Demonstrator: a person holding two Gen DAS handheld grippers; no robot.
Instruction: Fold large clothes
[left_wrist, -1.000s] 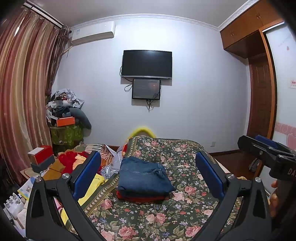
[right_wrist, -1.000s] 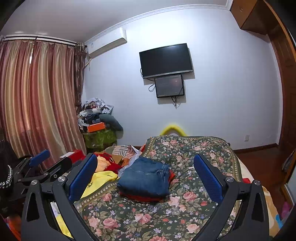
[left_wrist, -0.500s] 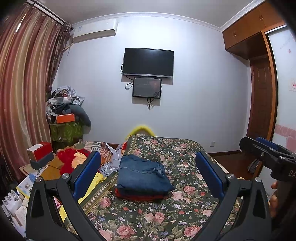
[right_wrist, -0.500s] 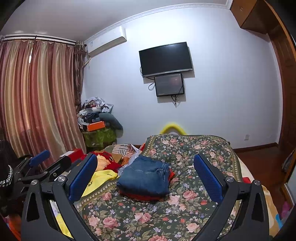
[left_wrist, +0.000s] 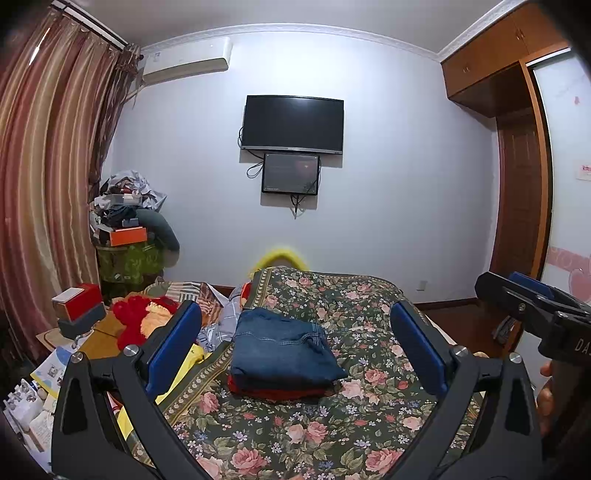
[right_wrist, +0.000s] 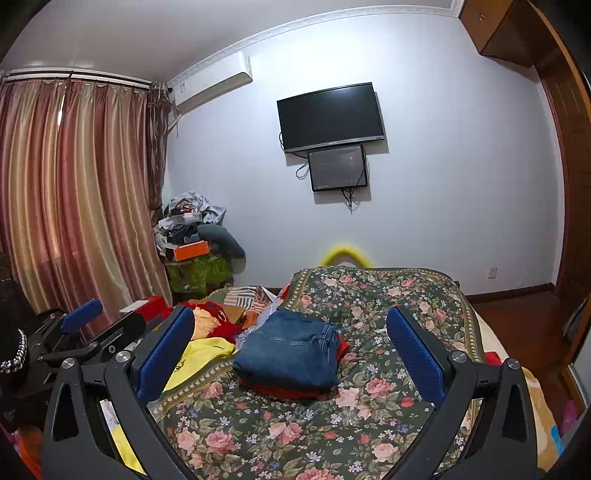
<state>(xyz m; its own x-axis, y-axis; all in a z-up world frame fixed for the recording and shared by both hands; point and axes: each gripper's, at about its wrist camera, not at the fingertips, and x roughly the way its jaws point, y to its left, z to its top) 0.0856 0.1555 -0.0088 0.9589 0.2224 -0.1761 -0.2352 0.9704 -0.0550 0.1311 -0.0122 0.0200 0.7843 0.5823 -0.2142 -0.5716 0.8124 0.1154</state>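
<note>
Both jaws stand wide apart and empty, left gripper and right gripper alike, while I judge folding largely done: folded blue denim jeans top a red garment mid-bed on the floral bedspread, loose clothes remaining off its left edge.

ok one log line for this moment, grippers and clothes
left gripper: open, empty | right gripper: open, empty | folded jeans: on red garment, floral bed cover

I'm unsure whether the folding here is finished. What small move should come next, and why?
Probably swing the open left gripper toward the yellow garment beside the bed: the jeans already lie folded on a red garment, and both grippers are empty.
</note>
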